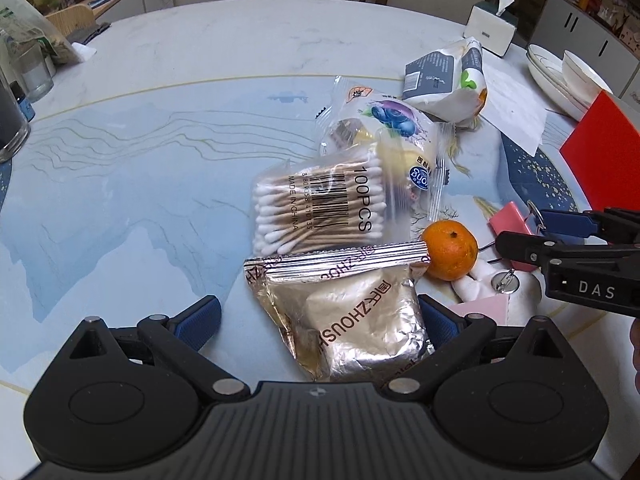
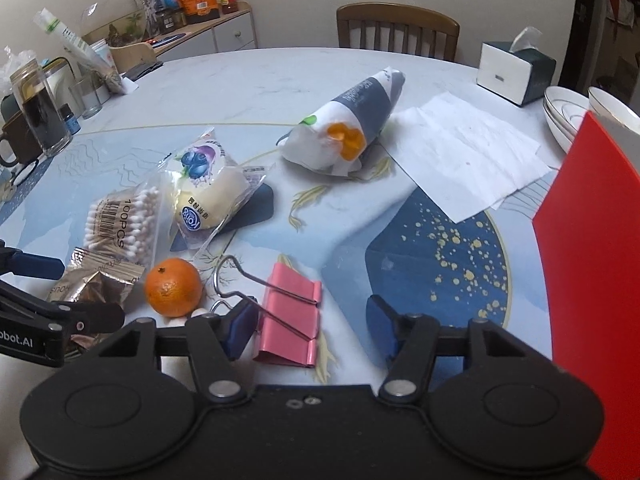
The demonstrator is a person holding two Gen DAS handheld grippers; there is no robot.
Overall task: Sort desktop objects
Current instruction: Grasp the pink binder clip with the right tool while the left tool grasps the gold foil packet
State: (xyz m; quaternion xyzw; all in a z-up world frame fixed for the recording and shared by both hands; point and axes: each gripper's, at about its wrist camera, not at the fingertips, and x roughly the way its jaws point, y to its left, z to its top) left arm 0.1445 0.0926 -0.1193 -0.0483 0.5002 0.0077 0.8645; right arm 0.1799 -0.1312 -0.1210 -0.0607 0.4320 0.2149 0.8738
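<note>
My left gripper (image 1: 320, 322) is open with a silver foil packet (image 1: 352, 316) lying between its fingers on the table. Beyond it lie a bag of cotton swabs (image 1: 320, 204), a blueberry bread packet (image 1: 384, 136) and a mandarin (image 1: 450, 250). My right gripper (image 2: 310, 330) is open and empty, low over the table, with a pink binder clip (image 2: 290, 316) between its fingers near the left finger. The mandarin (image 2: 173, 287), swabs (image 2: 124, 220), bread packet (image 2: 210, 188) and foil packet (image 2: 94, 280) show at its left. The right gripper (image 1: 516, 236) also appears in the left wrist view.
A white and grey bag holding orange fruit (image 2: 348, 128) lies mid-table. White paper (image 2: 464, 156), a tissue box (image 2: 512, 70), stacked bowls (image 2: 576, 112) and a red box (image 2: 592, 272) are on the right. Glasses and jars (image 2: 40, 116) stand at the left. A chair (image 2: 396, 32) stands behind the table.
</note>
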